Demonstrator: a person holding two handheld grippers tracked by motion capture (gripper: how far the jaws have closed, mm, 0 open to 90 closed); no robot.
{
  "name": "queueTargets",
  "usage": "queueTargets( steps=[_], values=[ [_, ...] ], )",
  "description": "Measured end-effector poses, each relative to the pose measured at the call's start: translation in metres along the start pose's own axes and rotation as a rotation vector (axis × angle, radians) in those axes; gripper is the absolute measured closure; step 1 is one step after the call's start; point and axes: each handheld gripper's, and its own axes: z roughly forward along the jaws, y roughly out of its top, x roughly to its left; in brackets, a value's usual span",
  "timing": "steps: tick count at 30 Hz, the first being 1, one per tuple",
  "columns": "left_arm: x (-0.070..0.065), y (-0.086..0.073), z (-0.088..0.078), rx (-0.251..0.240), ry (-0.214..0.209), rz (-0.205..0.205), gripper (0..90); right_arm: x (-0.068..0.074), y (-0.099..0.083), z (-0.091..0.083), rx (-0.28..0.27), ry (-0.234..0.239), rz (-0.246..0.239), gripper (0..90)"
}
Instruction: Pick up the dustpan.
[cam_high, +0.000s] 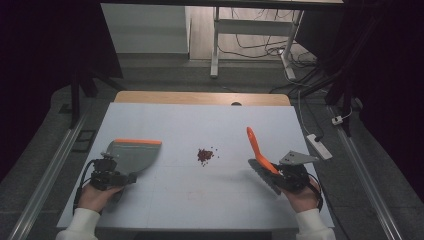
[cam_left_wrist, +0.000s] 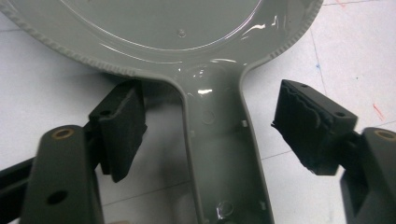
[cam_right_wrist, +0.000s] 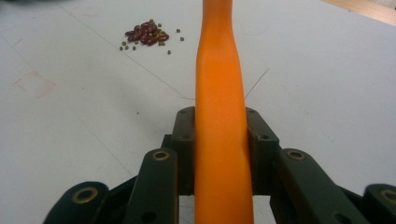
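Two grippers, left gripper (cam_left_wrist: 208, 140) jaws spread around one grey dustpan (cam_left_wrist: 219, 154) handle, right gripper (cam_right_wrist: 219, 154) pinching one orange brush handle (cam_right_wrist: 219, 93), one bean pile (cam_right_wrist: 147, 36)

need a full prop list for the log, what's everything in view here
dustpan: 1, grey with an orange front edge, left on the table, handle between the left gripper's open jaws
brush: 1, orange handle, dark bristle head, right side, clamped in the right gripper
beans: 1 small pile, dark red with a few greenish, table centre
table: 1, white top, wooden far edge
power strip: 1, white, floor right of the table
left gripper: 1, black, near left
right gripper: 1, black, near right
hands: 2, white sleeves, bottom edge
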Motion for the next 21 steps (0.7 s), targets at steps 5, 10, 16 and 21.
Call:
queueTargets(
  steps=[5, 10, 16, 21],
  values=[
    [0.0014, 0.0004, 0.0016, 0.002, -0.008, -0.008, 35.0, 0.0, 0.0001, -0.0002, -0.001, 0.0, -0.002, 70.0],
    [0.0006, 0.0009, 0.002, -0.007, -0.016, -0.014, 41.6, 0.0002, 0.0, 0.0003, 0.001, -0.001, -0.001, 70.0],
    [-0.0004, 0.0016, 0.0026, -0.014, -0.029, -0.022, 48.6, 0.0003, 0.0, 0.0004, 0.002, -0.002, -0.004, 70.0],
    [0.0017, 0.0015, 0.0022, -0.012, -0.032, -0.038, 56.0, 0.0001, -0.0002, 0.0006, 0.004, -0.002, -0.005, 70.0]
  ],
)
